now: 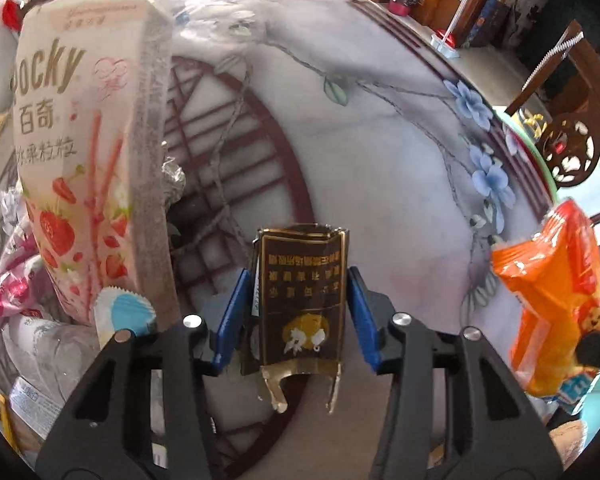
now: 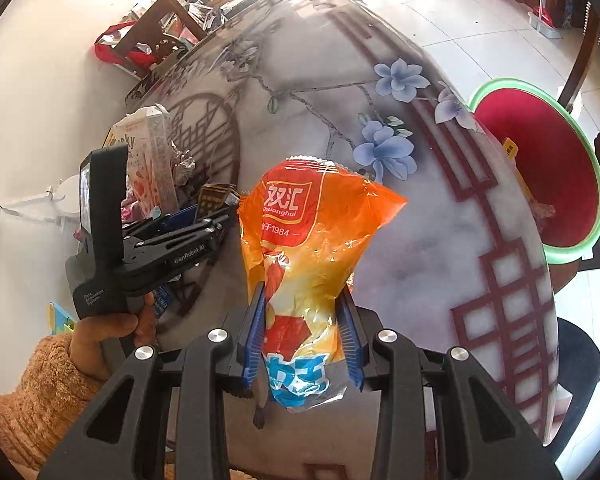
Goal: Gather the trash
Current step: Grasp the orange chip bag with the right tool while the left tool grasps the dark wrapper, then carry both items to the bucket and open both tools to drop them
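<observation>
A crumpled dark brown and gold cigarette pack (image 1: 300,304) stands upright between the blue pads of my left gripper (image 1: 298,272), which is shut on its sides just above the table. From the right wrist view the same left gripper (image 2: 216,216) points down beside the litter pile, with the pack (image 2: 212,198) at its tips. My right gripper (image 2: 302,288) is shut on the lower part of an orange snack bag (image 2: 312,216), lifted off the table. The bag (image 1: 556,300) also shows at the right edge of the left wrist view.
A pink Pocky box (image 1: 84,152) stands on a heap of wrappers and a plastic bottle (image 1: 52,344) left of the pack. The round flower-printed table (image 1: 400,160) spreads beyond. A red basin with a green rim (image 2: 598,184) sits off its right edge, wrappers inside. A chair (image 2: 152,28) stands at the far side.
</observation>
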Demonstrator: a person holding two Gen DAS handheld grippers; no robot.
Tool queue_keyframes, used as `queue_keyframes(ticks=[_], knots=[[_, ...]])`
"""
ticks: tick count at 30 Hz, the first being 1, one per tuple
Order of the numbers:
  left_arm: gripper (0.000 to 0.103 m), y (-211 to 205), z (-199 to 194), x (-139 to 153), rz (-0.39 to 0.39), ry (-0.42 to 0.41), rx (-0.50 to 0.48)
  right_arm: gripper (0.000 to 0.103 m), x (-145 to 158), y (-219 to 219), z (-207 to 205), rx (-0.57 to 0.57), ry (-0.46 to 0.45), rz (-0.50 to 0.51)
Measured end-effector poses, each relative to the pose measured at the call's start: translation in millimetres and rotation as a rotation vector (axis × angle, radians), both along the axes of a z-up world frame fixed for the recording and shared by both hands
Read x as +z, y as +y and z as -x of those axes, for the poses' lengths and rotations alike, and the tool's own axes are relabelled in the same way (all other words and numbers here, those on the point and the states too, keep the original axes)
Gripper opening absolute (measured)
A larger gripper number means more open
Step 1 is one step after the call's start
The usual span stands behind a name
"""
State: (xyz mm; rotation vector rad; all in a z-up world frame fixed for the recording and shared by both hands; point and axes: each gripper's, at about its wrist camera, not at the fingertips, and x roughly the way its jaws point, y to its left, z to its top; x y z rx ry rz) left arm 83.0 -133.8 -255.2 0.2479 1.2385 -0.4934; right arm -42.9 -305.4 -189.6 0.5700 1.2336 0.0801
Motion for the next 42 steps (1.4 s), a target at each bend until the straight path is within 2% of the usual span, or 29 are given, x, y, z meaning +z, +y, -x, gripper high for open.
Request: queue_keyframes(ticks=[6, 14, 18, 30, 42], knots=[[0.047, 13, 8, 22, 0.058, -0.009, 0.068, 0.033, 7, 4, -6, 0.024, -0.036, 0.026], [0.047, 7, 25, 66, 0.12, -0.078, 0.09, 0.033, 13, 7, -8, 0.046, -0.059, 0.024], [0.047, 8, 30, 82, 0.128, -0.109, 0.098, 0.033, 18, 6, -6, 0.048, -0.077, 0.026], [0.047, 7, 44, 103, 0.146, -0.16, 0.132, 0.033, 30, -2, 3, 0.044, -0.124, 0.027], [0.047, -14, 49, 108, 0.153, -0.168, 0.089, 0.033, 32, -26, 11, -0.015, -0.139, 0.026]])
